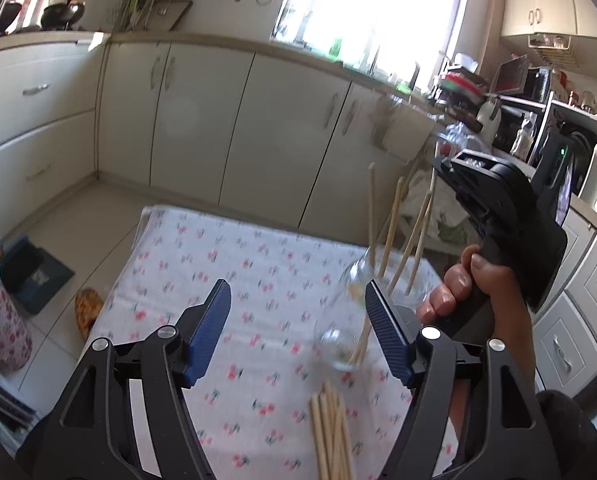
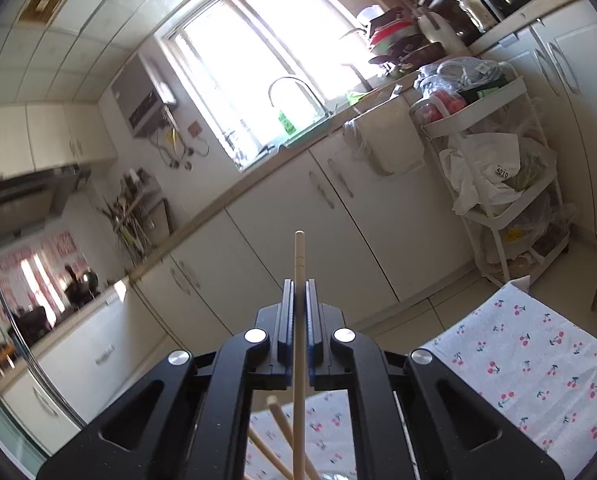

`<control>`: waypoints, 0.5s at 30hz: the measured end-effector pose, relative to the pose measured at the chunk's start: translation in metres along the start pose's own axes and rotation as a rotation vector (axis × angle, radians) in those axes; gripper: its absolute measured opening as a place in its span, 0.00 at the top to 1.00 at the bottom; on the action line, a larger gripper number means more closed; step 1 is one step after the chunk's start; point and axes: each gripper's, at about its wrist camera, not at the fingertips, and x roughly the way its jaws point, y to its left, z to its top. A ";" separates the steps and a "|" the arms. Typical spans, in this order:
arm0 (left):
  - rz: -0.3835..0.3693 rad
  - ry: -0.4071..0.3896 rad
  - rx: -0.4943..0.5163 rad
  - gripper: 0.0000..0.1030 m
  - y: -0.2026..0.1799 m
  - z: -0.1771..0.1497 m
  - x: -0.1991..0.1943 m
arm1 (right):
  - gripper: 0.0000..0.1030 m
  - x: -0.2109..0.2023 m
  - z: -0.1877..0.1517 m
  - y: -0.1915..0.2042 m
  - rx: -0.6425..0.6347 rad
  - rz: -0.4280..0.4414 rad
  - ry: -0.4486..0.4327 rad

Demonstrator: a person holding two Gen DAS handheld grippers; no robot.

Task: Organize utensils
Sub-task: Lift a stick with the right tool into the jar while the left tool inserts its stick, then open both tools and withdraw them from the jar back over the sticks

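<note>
Two views. Left wrist: left gripper (image 1: 298, 300), blue pads spread apart, nothing between them, above the cherry-print white tablecloth (image 1: 226, 264). Clear glass jar (image 1: 344, 320) holding upright pale wooden chopsticks (image 1: 394, 224) stands just beside the right pad; loose chopstick bundle (image 1: 332, 432) lies nearer. Right wrist: right gripper (image 2: 299, 284) clamped on a single pale wooden chopstick (image 2: 299, 256), tip pointing upward.

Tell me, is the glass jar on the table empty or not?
Not empty: the glass jar holds several chopsticks that stick out of its mouth.
</note>
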 end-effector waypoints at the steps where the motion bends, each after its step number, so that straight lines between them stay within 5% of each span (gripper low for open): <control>1: 0.002 0.018 -0.004 0.33 0.003 -0.003 0.000 | 0.94 -0.002 -0.004 0.002 -0.021 0.000 0.007; 11: 0.030 0.080 -0.042 0.30 0.014 -0.007 -0.006 | 0.94 -0.022 -0.035 0.007 -0.142 0.014 0.120; 15: 0.033 0.090 -0.034 0.29 0.009 -0.007 -0.015 | 0.79 -0.044 -0.039 0.008 -0.163 0.011 0.144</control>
